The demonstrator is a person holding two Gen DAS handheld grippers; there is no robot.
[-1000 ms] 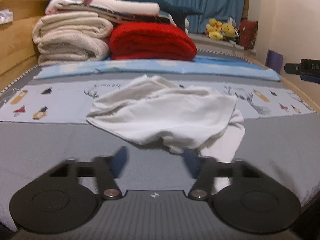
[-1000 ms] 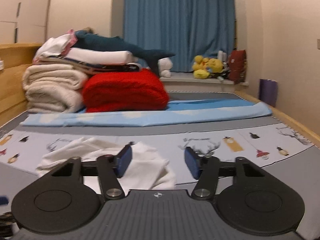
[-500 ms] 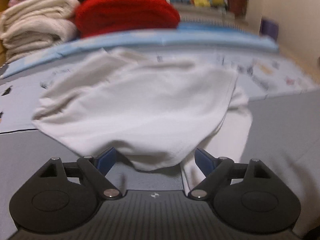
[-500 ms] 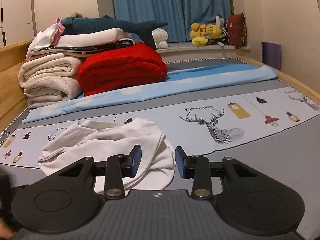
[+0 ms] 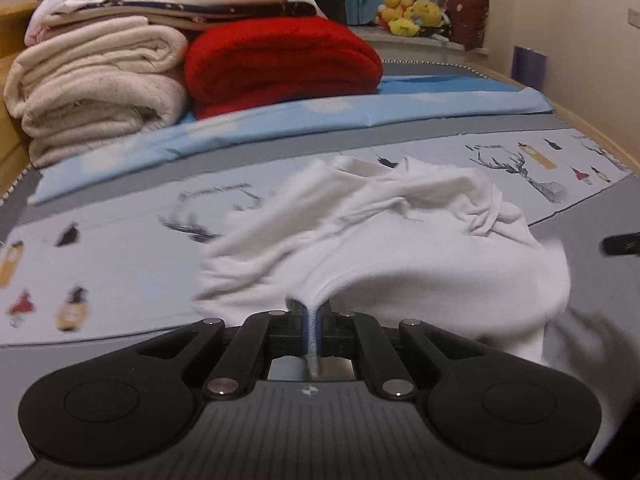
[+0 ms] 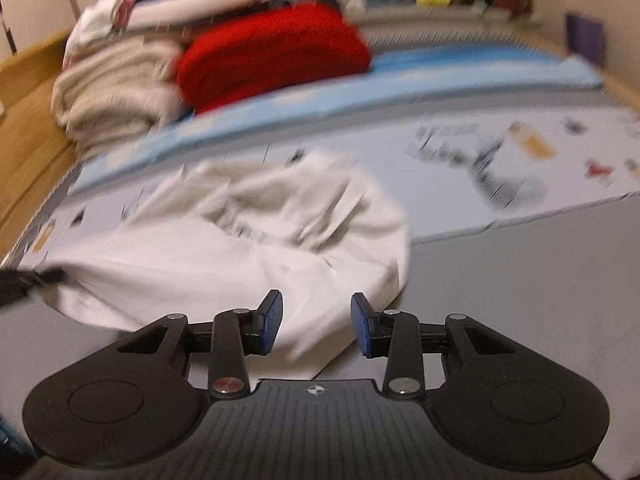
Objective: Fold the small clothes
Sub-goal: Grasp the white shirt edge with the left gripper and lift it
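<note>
A crumpled white garment (image 5: pixel 400 248) lies on the grey bed cover (image 5: pixel 120 360), over a printed strip with deer and lantern pictures. My left gripper (image 5: pixel 311 322) is shut on a fold of the garment's near edge, which stands pinched between the blue pads. In the right wrist view the same garment (image 6: pixel 240 248) spreads out ahead, blurred. My right gripper (image 6: pixel 318 324) stands partly open low over its near right edge; cloth lies between the fingers, and the pads do not press on it. The left gripper's dark tip (image 6: pixel 28 280) shows at the garment's left side.
At the back stand folded cream blankets (image 5: pixel 100 92) and a red blanket (image 5: pixel 280 64) on a light blue sheet (image 5: pixel 400 108). Plush toys (image 5: pixel 412 16) sit on a ledge by the curtain. A wooden bed frame (image 6: pixel 28 120) runs along the left.
The left gripper opened wide, moved up to the garment's near edge and shut on it. The right gripper tilted down and sank toward the garment's near right edge, its jaws narrower than before.
</note>
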